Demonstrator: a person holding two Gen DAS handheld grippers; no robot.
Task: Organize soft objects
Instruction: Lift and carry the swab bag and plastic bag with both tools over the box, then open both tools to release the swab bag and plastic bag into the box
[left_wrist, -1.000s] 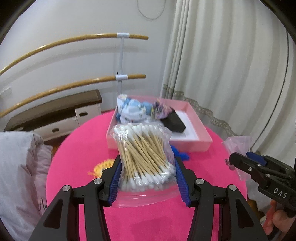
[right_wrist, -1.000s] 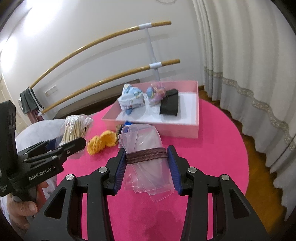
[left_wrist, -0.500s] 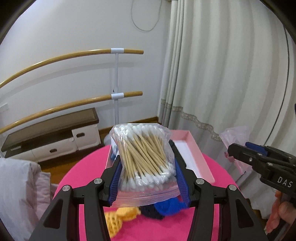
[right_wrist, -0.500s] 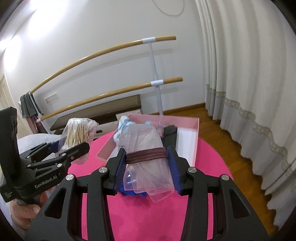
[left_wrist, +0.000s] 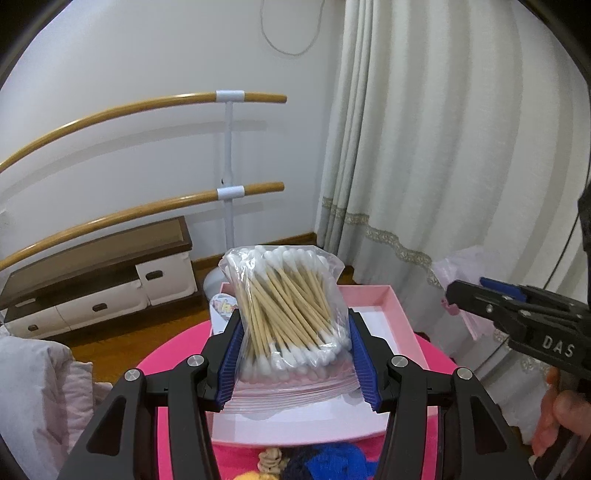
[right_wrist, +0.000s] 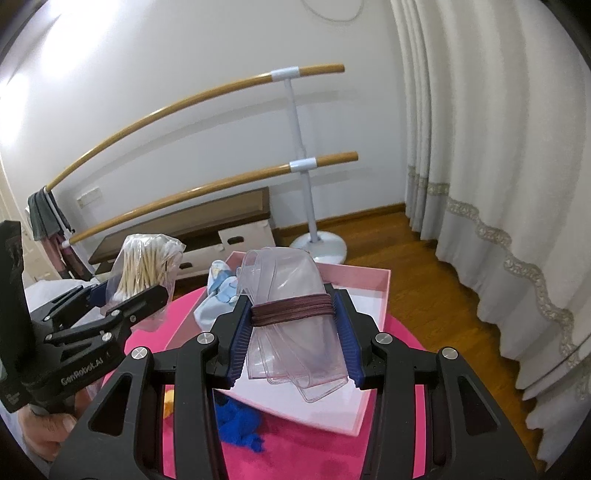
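Note:
My left gripper (left_wrist: 295, 354) is shut on a clear zip bag of cotton swabs (left_wrist: 284, 306) and holds it above the pink box (left_wrist: 391, 306). It also shows in the right wrist view (right_wrist: 144, 269). My right gripper (right_wrist: 293, 332) is shut on a bundle of clear plastic sleeves bound with a dark cord (right_wrist: 291, 314), held over the pink box (right_wrist: 384, 291). A light blue soft item (right_wrist: 221, 291) lies in the box behind the bundle.
The box sits on a round pink table (right_wrist: 295, 454). Blue knitted pieces (right_wrist: 240, 424) and a yellow one (right_wrist: 168, 402) lie in front of the box. A ballet barre stand (right_wrist: 317, 243), a low cabinet and curtains (right_wrist: 498, 184) stand behind.
Both grippers have risen and moved forward with their loads, from the near table to above the pink box. Both stay shut on their loads.

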